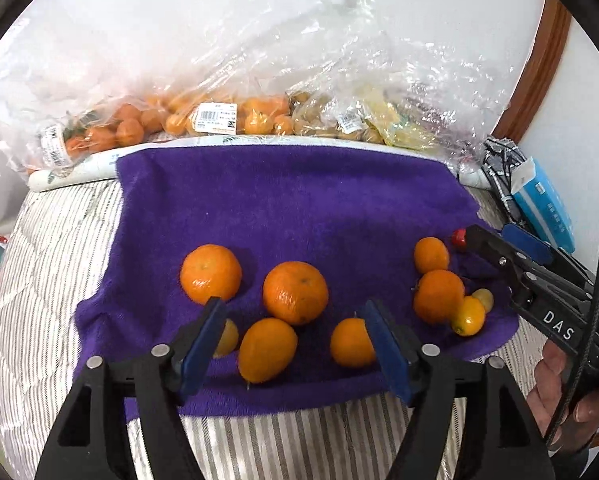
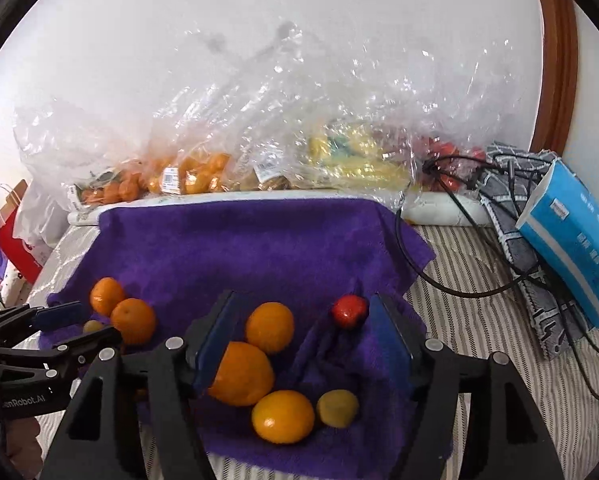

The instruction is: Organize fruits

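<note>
Left wrist: hand-held gripper (image 1: 295, 340) tilted downward.

Both wrist views angled down, close; share purple towel (image 1: 299, 208).

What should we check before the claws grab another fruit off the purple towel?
1. Left claw empty and open: ok.
2. Right claw empty and open: ok.
3. Fruits all on the purple towel, none rolled off: ok.
4. Small red fruit in plain sight: ok.
5. Black cable clear of the fruits: ok, it lies beside the towel.
6. Small yellow fruit free to grab: cannot tell, a left claw finger hides part of it.
</note>
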The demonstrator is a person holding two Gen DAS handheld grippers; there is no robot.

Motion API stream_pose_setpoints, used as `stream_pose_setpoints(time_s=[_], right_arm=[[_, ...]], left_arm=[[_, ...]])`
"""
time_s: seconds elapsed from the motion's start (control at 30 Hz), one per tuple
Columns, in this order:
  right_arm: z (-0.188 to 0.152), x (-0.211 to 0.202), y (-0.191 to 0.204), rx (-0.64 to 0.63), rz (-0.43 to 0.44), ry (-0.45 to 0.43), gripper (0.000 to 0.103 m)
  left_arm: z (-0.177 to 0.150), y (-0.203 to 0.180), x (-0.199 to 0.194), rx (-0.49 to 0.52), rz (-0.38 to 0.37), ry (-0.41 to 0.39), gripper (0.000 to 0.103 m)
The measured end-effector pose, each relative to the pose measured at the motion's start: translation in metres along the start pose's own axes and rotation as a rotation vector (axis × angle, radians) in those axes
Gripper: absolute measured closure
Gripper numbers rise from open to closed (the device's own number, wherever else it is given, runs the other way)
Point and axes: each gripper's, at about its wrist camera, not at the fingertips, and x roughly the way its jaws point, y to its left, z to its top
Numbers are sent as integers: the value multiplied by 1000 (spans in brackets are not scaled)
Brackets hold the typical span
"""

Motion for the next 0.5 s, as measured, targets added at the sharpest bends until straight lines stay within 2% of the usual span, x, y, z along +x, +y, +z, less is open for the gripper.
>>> stream_pose_setpoints(time_s=[0.37, 0.5], right_arm=[[-1, -82, 19, -21, -73, -47, 36], [-10, -117, 26, -13, -93, -35, 36]], left_arm=[[-25, -7, -71, 9, 42, -98, 11], [-42, -6, -103, -7, 45, -140, 10]])
